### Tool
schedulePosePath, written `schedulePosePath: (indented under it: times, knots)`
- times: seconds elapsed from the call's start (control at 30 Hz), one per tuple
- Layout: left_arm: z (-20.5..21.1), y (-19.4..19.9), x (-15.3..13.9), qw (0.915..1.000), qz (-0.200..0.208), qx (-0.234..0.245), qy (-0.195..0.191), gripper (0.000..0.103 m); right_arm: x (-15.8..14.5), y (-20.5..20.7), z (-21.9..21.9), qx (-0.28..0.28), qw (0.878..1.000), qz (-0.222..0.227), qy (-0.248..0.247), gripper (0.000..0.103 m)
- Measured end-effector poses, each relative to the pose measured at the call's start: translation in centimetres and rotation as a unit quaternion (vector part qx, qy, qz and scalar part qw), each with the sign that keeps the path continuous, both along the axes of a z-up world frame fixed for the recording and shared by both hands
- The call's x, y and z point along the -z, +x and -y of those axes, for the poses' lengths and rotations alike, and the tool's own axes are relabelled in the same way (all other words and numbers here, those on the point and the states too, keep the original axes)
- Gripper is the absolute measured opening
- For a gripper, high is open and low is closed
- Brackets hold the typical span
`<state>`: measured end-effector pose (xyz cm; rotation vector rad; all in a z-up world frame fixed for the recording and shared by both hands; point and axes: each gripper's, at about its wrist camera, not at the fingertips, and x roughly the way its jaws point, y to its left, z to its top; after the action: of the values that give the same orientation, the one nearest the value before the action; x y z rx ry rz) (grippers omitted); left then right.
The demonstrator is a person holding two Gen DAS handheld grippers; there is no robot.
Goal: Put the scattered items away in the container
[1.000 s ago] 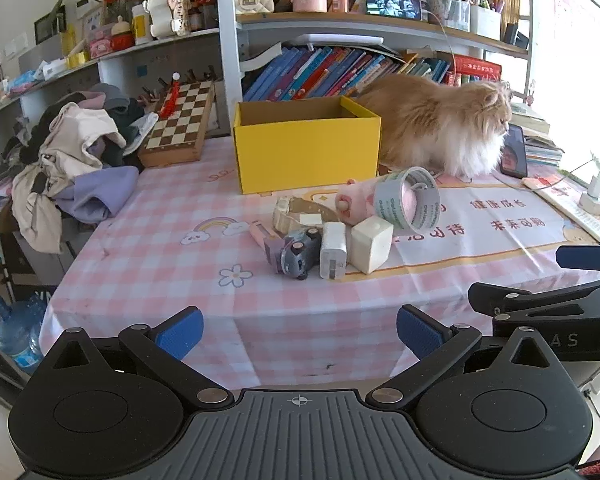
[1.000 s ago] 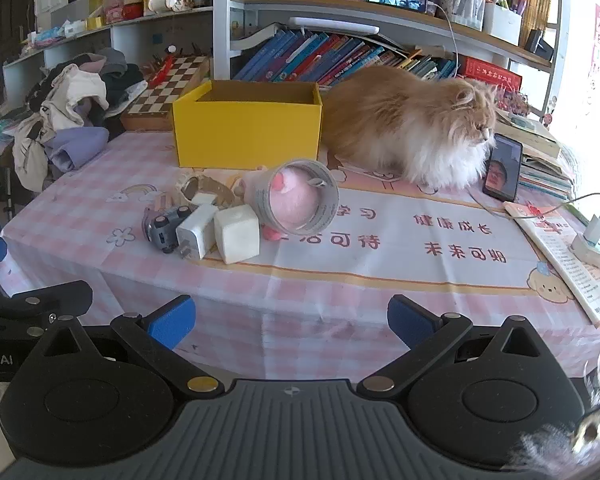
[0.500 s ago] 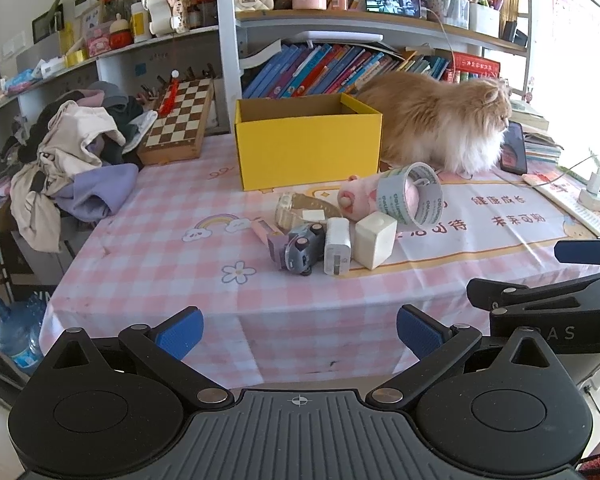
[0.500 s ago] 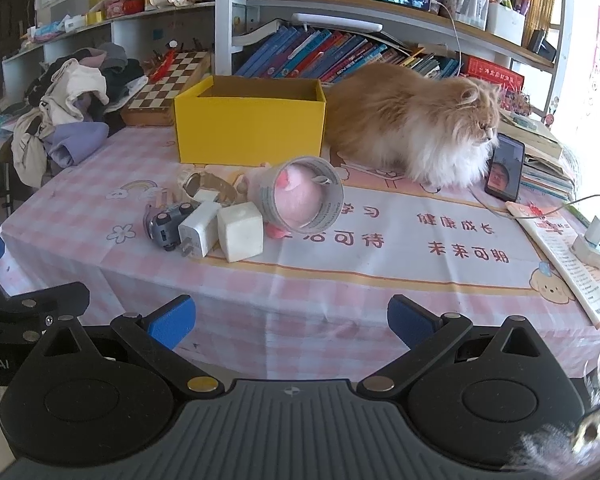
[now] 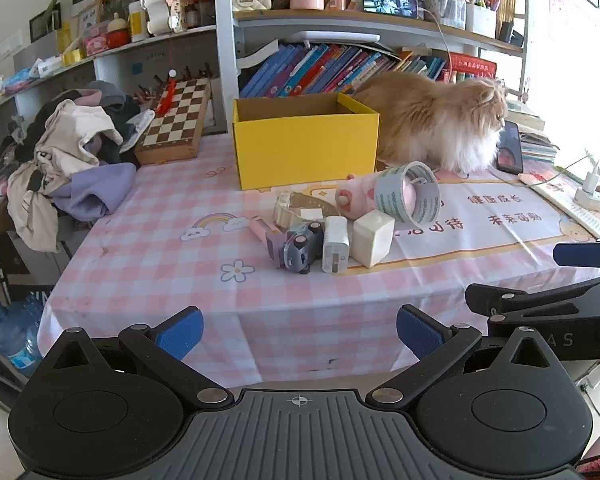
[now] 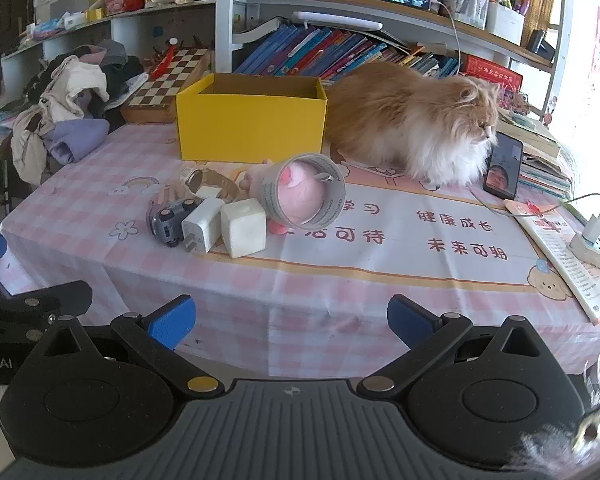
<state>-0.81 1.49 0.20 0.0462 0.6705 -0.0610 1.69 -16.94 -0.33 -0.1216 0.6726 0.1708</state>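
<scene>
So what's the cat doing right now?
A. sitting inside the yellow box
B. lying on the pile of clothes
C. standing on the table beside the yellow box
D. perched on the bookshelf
C: the cat is on the table, next to the box, which looks empty from here, and it faces a phone.

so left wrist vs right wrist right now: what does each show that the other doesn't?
Left wrist only: a water bottle on the floor and a pink stick beside the toy car.

Right wrist only: the face on the phone screen and the whole booklet.

Both: yellow box, cat, tape roll around the pink plush, charger, white cube. Left gripper and right gripper are open, off the table.
</scene>
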Motion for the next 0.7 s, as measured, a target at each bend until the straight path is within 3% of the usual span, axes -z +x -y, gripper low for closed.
schedulePosePath:
  times: [0.7]
  knots:
    - [0.85, -0.08, 0.07, 0.9999, -0.005, 0.016, -0.001, 0.103, -0.21, -0.52, 0.94, 0.011, 1.0, 0.002, 0.003, 0.103]
